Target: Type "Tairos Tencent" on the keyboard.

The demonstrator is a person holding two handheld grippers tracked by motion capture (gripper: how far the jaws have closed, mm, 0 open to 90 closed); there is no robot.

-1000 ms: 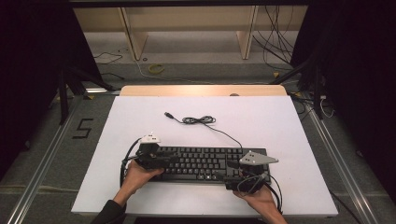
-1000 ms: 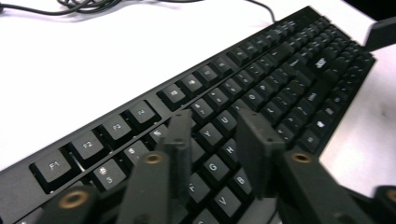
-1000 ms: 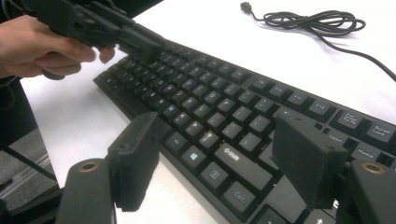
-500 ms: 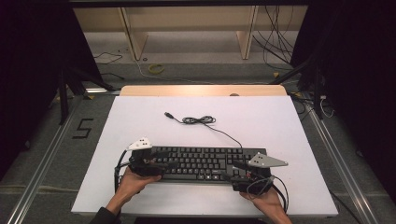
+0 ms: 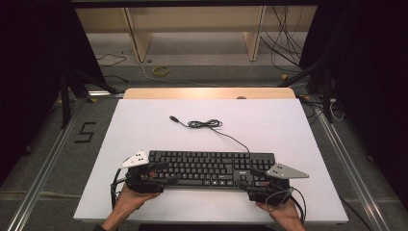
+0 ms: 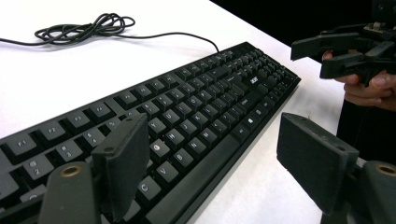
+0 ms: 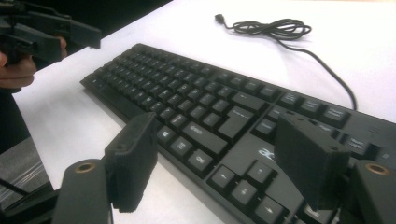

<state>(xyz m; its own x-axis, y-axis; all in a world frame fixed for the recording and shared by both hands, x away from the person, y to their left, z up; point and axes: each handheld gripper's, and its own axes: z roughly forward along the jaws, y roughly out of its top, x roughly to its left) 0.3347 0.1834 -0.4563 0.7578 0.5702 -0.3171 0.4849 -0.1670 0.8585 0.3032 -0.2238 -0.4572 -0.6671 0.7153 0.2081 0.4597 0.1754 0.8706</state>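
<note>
Two claws flank one black keyboard [image 5: 211,167], which lies flat near the front edge of the white worktop [image 5: 144,125], its long side running across the person's front. The left claw [image 5: 161,173] sits at the keyboard's left end and the right claw [image 5: 245,178] at its right end, a placement that reads as a two-handed approach: a long, shallow board is easier to shift or lift level when taken at both ends than when pinched at one.

Seen from the left claw's own camera, its jaws stand wide apart, one over the key rows and the other out past the front rim, so the front edge lies between them; nothing is gripped. The right claw's own view shows the same spread, one jaw off the front edge over bare worktop and the other above the keys near the arrow cluster, also empty. Whether any jaw touches the keys cannot be told.

Both forearms come in low from the near side, hands wrapped around the handles, claws angled forward and inward toward the board's middle. The keyboard's cable [image 5: 235,139] trails from its back edge to a loose coil [image 5: 204,124] farther up the worktop, well apart from both claws and slack enough not to hinder a short move.
</note>
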